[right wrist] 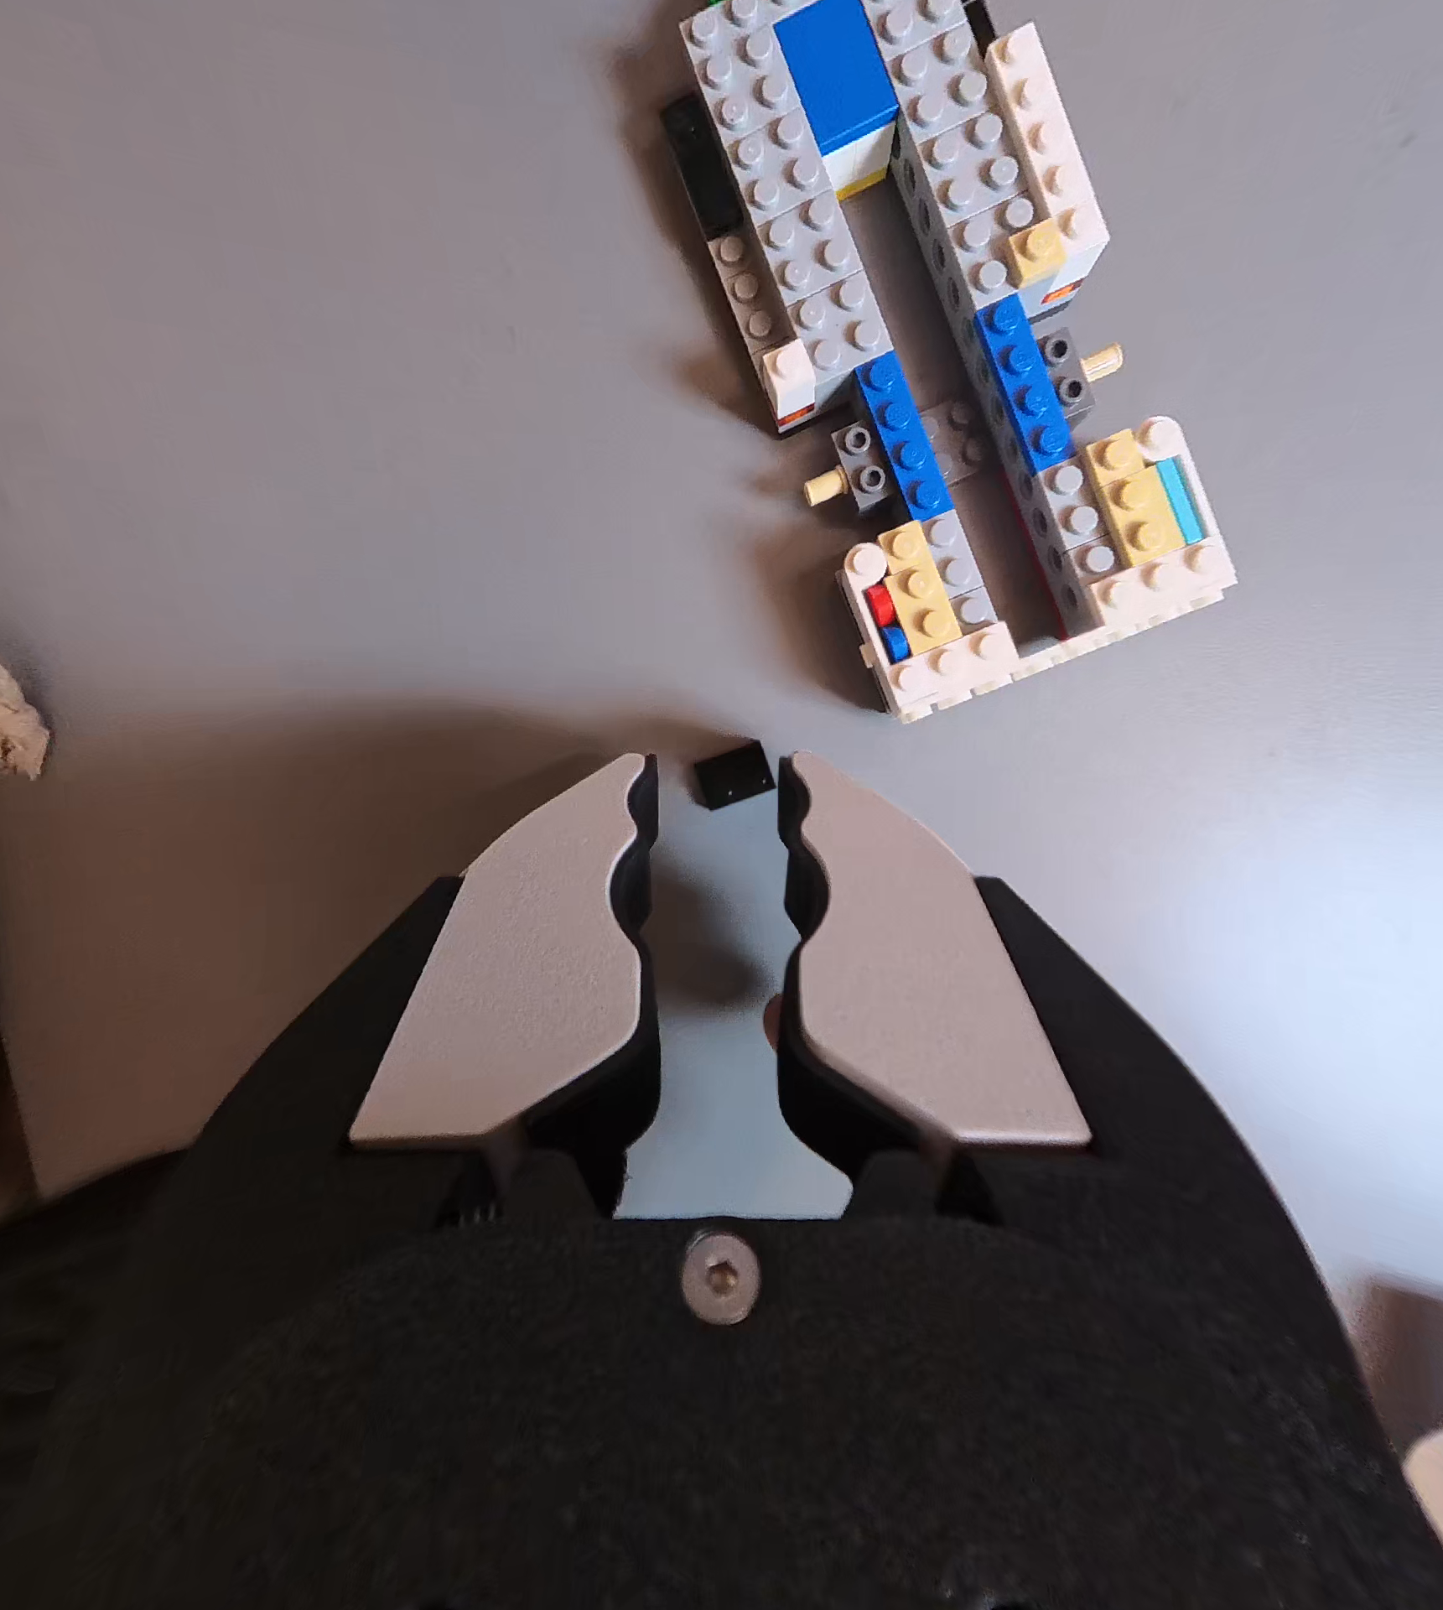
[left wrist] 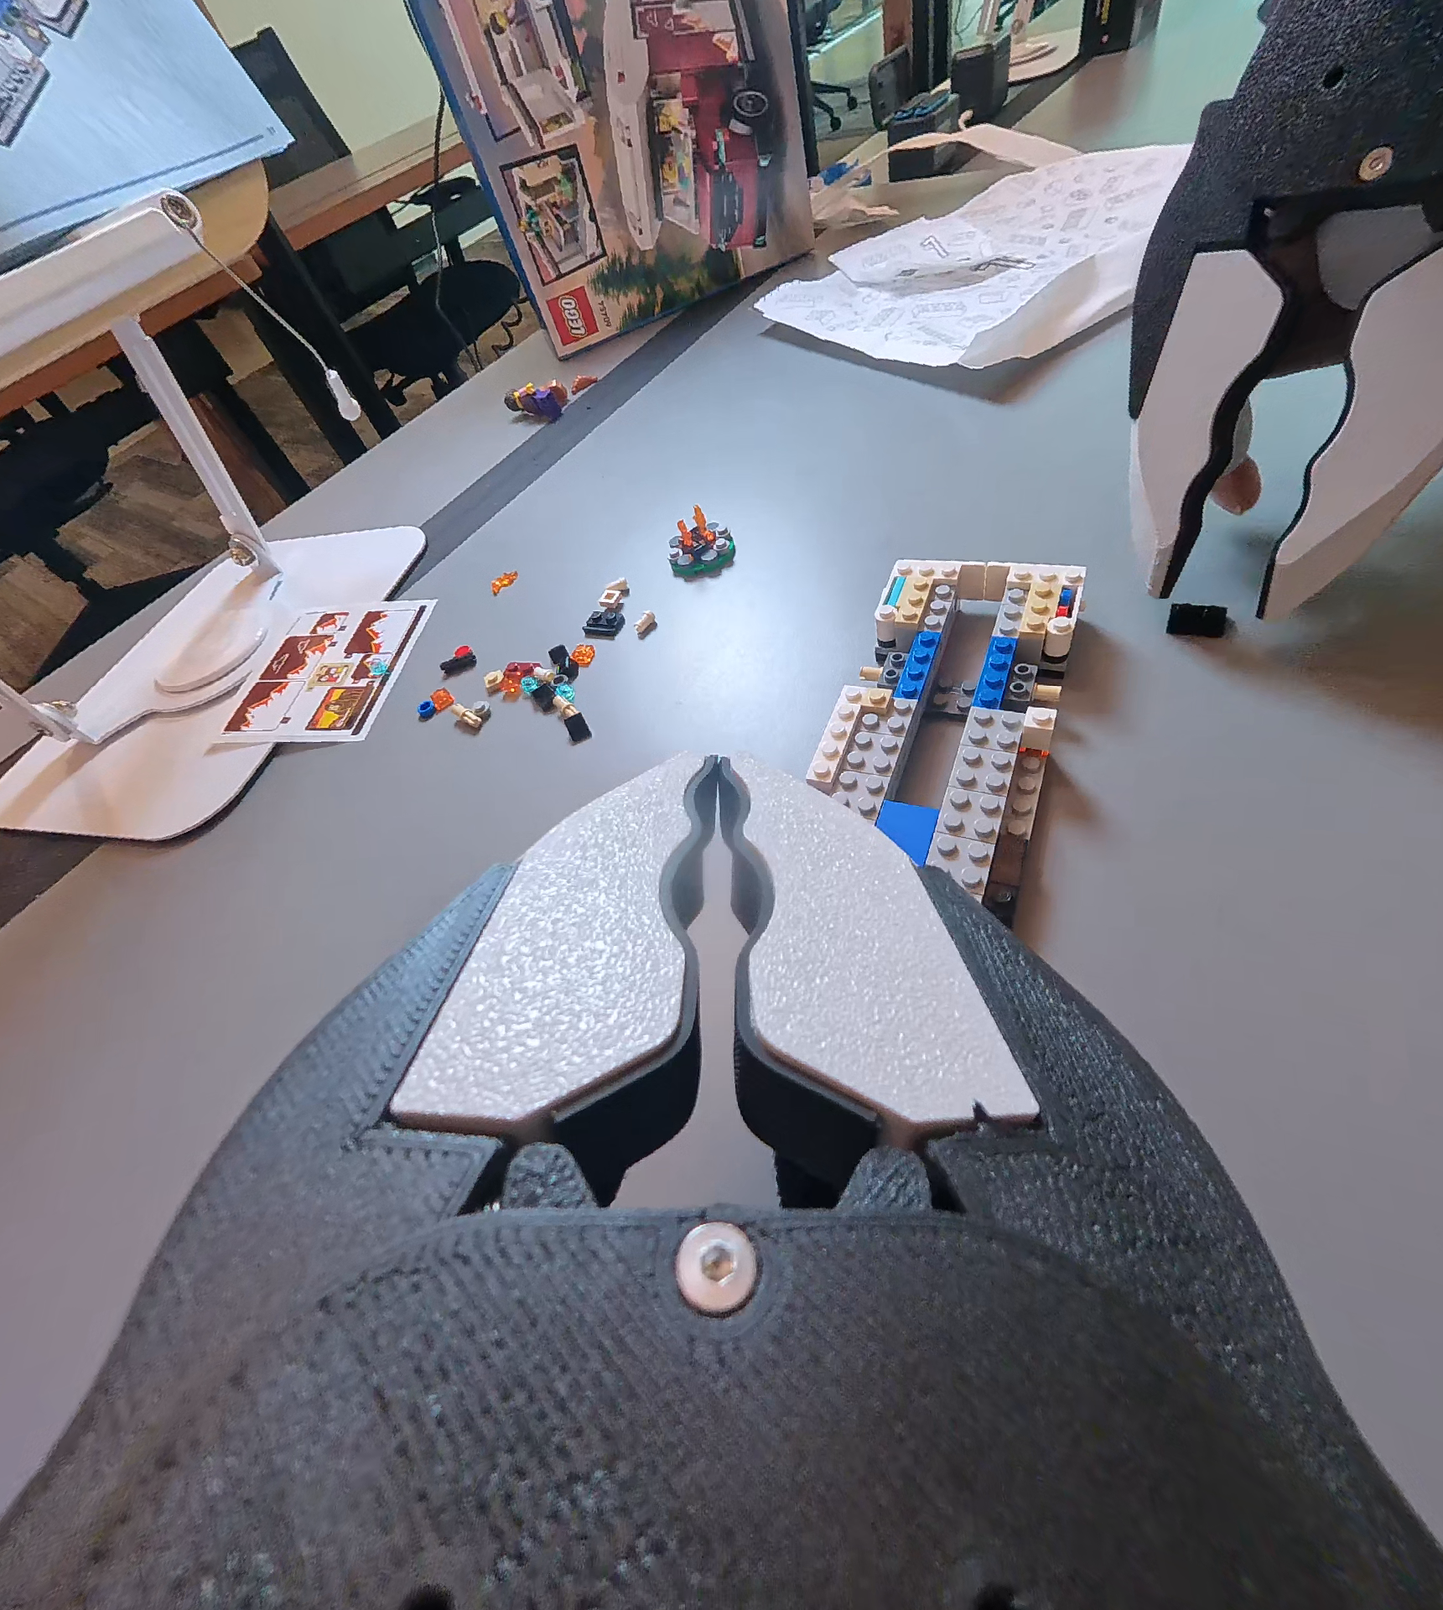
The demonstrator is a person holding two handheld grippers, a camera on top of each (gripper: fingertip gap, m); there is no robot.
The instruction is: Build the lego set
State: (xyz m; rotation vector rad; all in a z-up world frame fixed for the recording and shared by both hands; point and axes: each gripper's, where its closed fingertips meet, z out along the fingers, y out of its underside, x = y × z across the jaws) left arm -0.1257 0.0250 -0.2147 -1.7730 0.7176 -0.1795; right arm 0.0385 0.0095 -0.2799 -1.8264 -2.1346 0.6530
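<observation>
Two grippers over loose bricks
I see right gripper [right wrist: 718, 771] spread around black brick [right wrist: 731, 774], untouched, frame centre; left gripper [left wrist: 718, 767] closed, empty.

Your left gripper [left wrist: 718, 767] and right gripper [right wrist: 718, 771] match: rough black printed shells, each with a silver hex screw [left wrist: 716, 1265] at the centre, and two pale grey pebbled fingers [left wrist: 578, 950] whose black inner edges run in wavy curves down to narrow tips.
</observation>
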